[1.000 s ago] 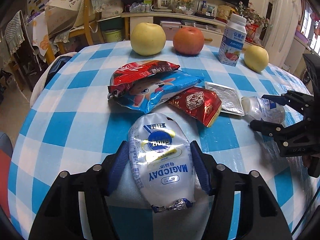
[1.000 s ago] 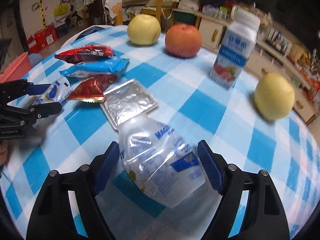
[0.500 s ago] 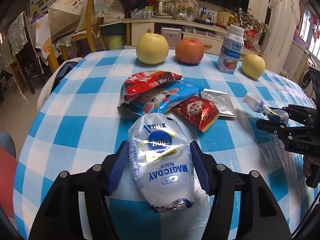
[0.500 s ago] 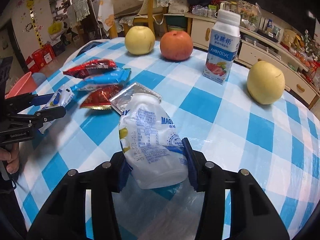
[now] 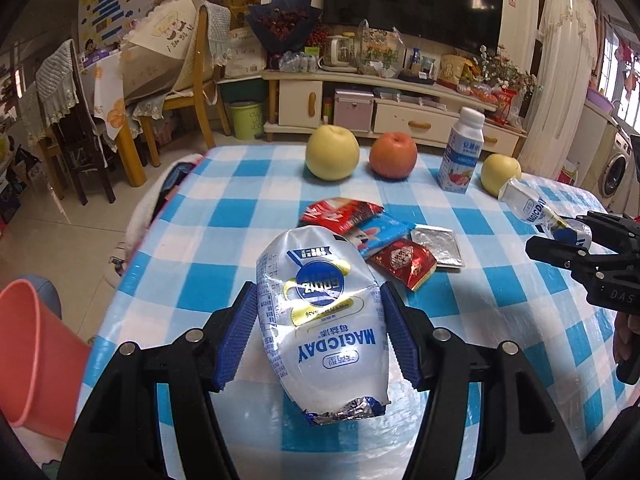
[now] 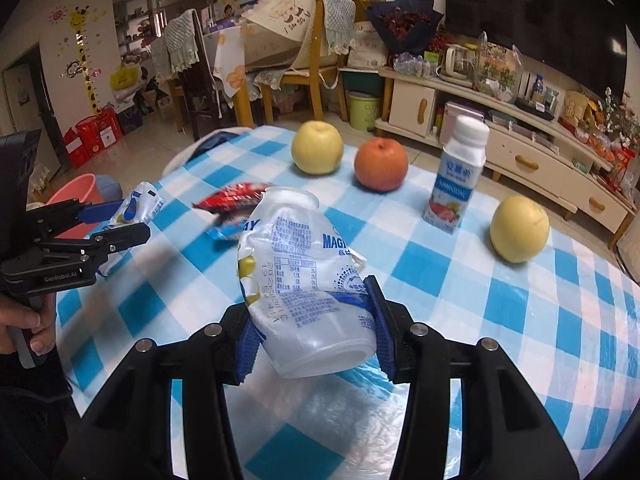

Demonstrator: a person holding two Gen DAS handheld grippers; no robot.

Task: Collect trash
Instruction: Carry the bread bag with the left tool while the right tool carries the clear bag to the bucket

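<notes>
In the left wrist view my left gripper (image 5: 319, 291) is shut on a squashed white Magicday bottle (image 5: 324, 320), lifted off the checked table (image 5: 224, 220). At the right edge of that view my right gripper (image 5: 550, 232) holds a second crumpled bottle (image 5: 528, 206) in the air. The right wrist view shows this bottle (image 6: 304, 272) pinched between blue pads (image 6: 378, 320) of my right gripper (image 6: 308, 300). My left gripper (image 6: 134, 218) is at the left there. A red wrapper (image 5: 340, 216), a blue wrapper (image 5: 382, 232), a red-gold wrapper (image 5: 402, 262) and a silver foil (image 5: 438, 244) lie on the table.
Two yellow pears (image 5: 332, 154) (image 5: 500, 174), a red apple (image 5: 392, 156) and an upright yoghurt bottle (image 5: 460, 156) stand along the far side. A red bucket (image 5: 36, 356) sits on the floor at the left. Chairs and a low cabinet stand behind the table.
The right gripper closed on its bottle. Both grippers then rose off the table, each carrying a bottle, and the view now looks from higher up.
</notes>
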